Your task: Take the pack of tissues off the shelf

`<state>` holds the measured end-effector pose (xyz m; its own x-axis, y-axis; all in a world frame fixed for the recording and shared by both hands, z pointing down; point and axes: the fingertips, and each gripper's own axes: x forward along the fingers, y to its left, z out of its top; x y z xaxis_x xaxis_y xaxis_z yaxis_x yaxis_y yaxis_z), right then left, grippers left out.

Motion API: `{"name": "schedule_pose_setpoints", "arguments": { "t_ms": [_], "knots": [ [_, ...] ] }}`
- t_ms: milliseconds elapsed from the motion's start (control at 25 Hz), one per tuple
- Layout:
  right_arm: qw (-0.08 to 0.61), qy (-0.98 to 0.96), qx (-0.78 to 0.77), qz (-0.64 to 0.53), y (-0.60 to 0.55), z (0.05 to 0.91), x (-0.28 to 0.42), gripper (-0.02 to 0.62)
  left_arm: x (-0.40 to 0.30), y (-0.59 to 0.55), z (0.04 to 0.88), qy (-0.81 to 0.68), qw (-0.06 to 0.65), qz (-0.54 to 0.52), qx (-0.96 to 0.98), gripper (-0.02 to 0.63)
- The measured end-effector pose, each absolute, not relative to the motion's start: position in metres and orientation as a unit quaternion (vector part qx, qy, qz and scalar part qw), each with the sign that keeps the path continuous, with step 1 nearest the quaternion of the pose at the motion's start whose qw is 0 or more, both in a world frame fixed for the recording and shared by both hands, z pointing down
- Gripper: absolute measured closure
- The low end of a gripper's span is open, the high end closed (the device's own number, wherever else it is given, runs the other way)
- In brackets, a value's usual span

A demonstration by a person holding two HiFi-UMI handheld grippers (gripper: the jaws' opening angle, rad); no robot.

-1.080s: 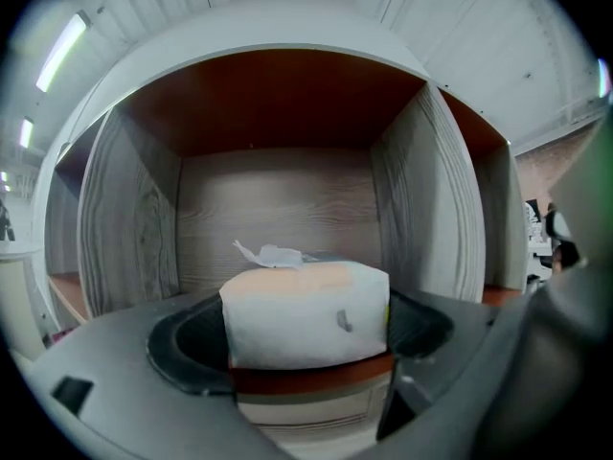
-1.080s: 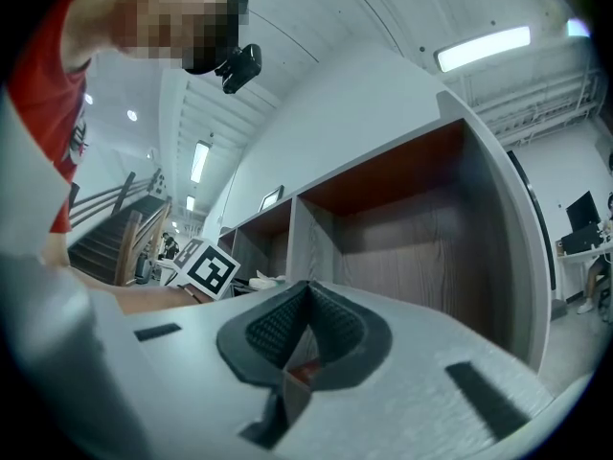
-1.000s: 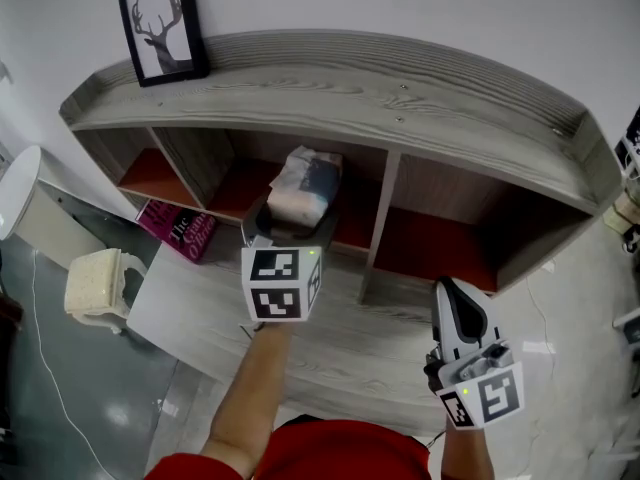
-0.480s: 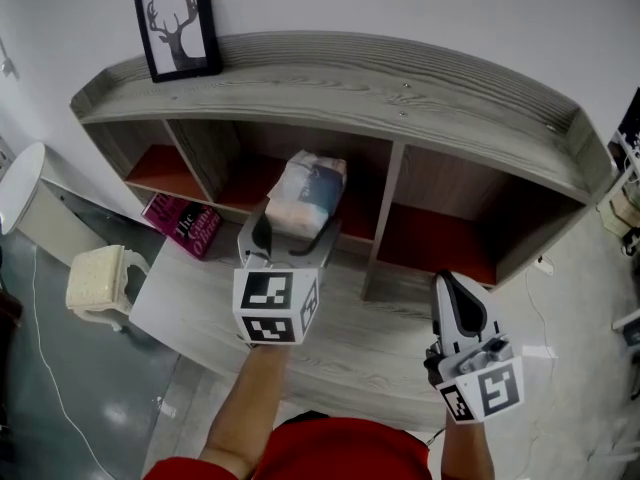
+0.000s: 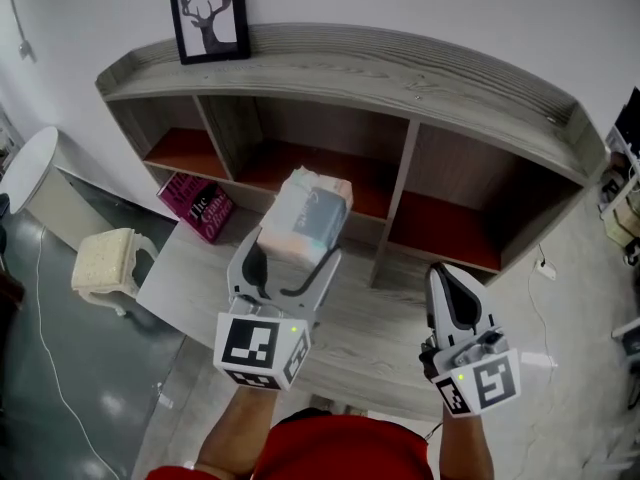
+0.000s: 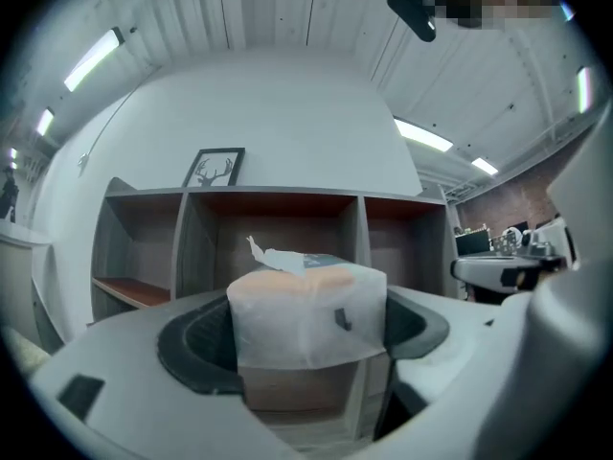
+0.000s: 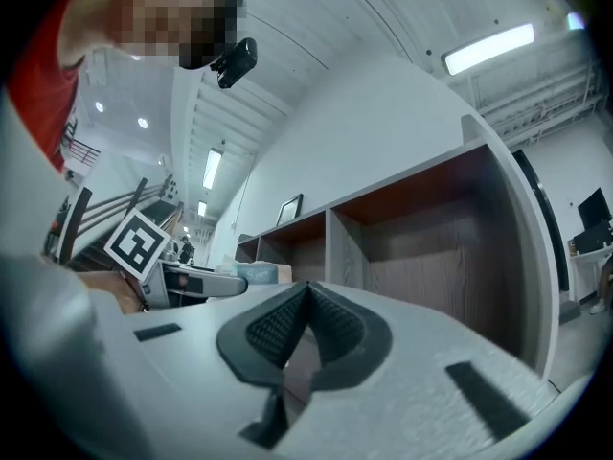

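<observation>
A soft pack of tissues in pale wrapping sits between the jaws of my left gripper, which is shut on it and holds it in front of the grey wooden shelf, outside the middle compartment. In the left gripper view the pack of tissues fills the space between the dark pads, with a loose flap on top. My right gripper hangs lower right, jaws shut together on nothing, pointing at the shelf's right compartment.
A framed deer picture stands on the shelf top at the left. A magenta book leans by the shelf's lower left corner. A white stool and a round white table stand on the left floor.
My left gripper has pulled back toward me with the pack of tissues, bringing it out of the middle compartment. The right gripper has barely moved.
</observation>
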<state>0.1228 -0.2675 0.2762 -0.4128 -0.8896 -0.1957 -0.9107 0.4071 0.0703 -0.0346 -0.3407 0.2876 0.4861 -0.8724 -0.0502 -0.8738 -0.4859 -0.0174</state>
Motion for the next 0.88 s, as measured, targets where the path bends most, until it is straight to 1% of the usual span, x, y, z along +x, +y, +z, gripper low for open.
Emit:
{"name": "schedule_pose_setpoints", "arguments": {
  "t_ms": [400,880],
  "knots": [
    [0.066,0.848,-0.521,0.072,-0.250,0.285,0.099,0.591,-0.054,-0.287,0.289,0.513,0.027,0.021,-0.858,0.187],
    [0.052,0.854,-0.513,0.076,-0.242,0.286,0.090,0.591,-0.059,-0.275,0.284,0.515,0.034,0.021,-0.856,0.189]
  ]
}}
